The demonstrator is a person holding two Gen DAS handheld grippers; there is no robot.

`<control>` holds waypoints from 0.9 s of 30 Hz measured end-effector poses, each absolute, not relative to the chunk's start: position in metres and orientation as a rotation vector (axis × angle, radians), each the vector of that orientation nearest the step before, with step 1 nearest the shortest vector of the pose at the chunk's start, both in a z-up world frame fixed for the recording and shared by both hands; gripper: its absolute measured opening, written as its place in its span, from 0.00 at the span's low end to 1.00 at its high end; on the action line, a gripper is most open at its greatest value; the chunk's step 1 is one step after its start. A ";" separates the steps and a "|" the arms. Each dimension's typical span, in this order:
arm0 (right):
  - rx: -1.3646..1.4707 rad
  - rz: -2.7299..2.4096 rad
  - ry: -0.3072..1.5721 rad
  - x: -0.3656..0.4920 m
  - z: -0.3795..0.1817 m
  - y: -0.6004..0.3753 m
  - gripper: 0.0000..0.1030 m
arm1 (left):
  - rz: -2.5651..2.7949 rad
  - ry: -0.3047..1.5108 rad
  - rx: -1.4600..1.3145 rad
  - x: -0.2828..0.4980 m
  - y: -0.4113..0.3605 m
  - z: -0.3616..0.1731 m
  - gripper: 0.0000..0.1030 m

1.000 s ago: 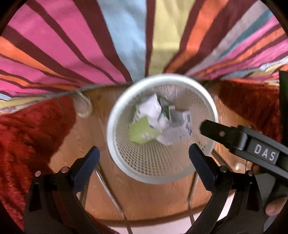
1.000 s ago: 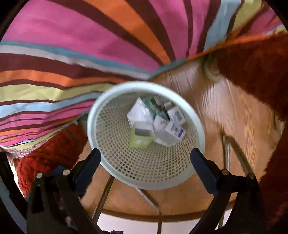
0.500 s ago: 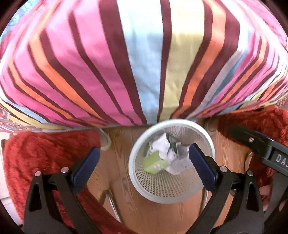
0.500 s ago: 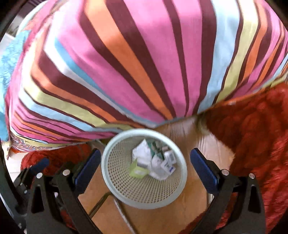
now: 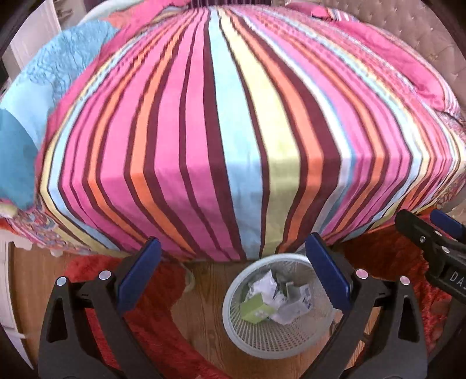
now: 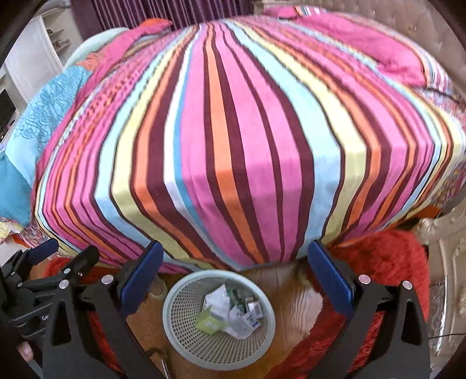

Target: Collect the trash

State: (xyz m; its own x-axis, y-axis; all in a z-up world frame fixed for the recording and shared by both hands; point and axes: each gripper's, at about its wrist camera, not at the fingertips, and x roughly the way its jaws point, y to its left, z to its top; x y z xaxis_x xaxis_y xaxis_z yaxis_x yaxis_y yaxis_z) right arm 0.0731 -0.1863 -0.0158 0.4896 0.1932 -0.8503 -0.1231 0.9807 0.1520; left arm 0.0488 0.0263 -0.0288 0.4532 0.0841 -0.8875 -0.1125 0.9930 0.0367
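You stand in home bedroom. Bed (image 5: pixel 233 131) before you, covered by striped multicolour bedspread (image 6: pixel 241 140); tufted headboard (image 5: pixel 437 58) behind it. Red shaggy rug (image 6: pixel 387 256) on wooden floor (image 5: pixel 201 315). Purple curtains (image 6: pixel 163 11) at back, white shelving (image 6: pixel 49 38) at left. Small white mesh wastebasket (image 5: pixel 262 347) at bed's foot.

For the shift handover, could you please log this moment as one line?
left gripper: open, empty | right gripper: open, empty | wastebasket: on floor by striped bed | crumpled trash: inside

Trash-filled wastebasket (image 6: pixel 186 344) beside striped bed (image 6: pixel 233 140)
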 end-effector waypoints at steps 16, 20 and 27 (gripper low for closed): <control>0.026 0.197 0.879 0.064 0.036 -0.178 0.92 | 0.114 0.928 -0.082 0.042 0.027 0.044 0.93; 0.018 0.198 0.872 0.065 0.041 -0.176 0.92 | 0.122 0.910 -0.080 0.041 0.028 0.051 0.93; -0.001 0.192 0.865 0.065 0.042 -0.173 0.92 | 0.125 0.904 -0.086 0.042 0.029 0.055 0.93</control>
State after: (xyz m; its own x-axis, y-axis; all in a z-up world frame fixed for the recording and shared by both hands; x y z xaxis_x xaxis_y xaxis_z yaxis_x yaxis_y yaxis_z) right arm 0.0647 -0.1730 0.0425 0.6326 0.1674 -0.7562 -0.1685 0.9827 0.0766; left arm 0.0423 0.0294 0.0549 0.6121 0.0714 -0.7876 -0.1442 0.9893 -0.0223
